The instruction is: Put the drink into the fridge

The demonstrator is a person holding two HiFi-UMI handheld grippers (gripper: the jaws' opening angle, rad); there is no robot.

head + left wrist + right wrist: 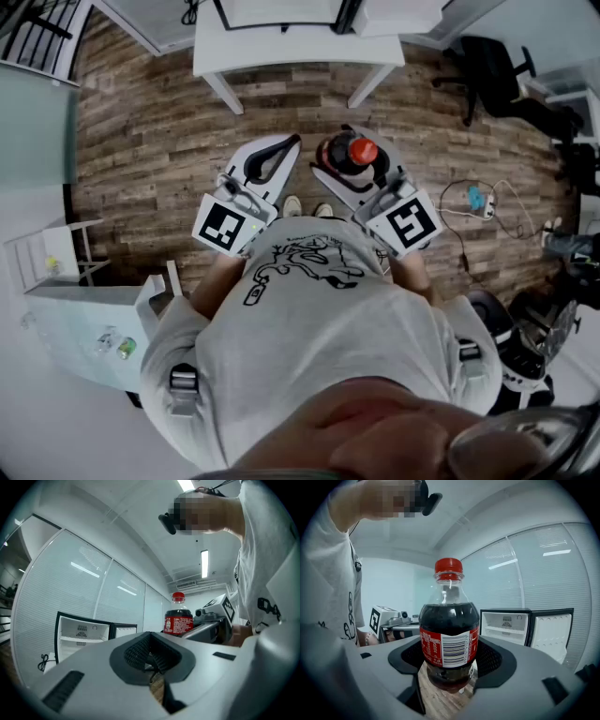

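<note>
A cola bottle (449,630) with a red cap and red label stands upright between the dark pads of my right gripper (450,665), which is shut on its lower body. The head view shows the same bottle (353,153) held in the right gripper (349,167) in front of the person's chest. My left gripper (289,145) is beside it on the left, jaws together and empty. The left gripper view looks over its closed jaws toward the bottle (178,619). A small fridge (506,625) stands open, its door (551,632) swung aside and its white shelves showing; the fridge (82,637) is some way off.
A white desk (291,52) stands ahead on the wooden floor (159,141). An office chair (497,66) and a power strip with cables (478,202) are to the right. White fridge shelves with small bottles (117,345) show at lower left. Glass partition walls (93,583) stand behind the fridge.
</note>
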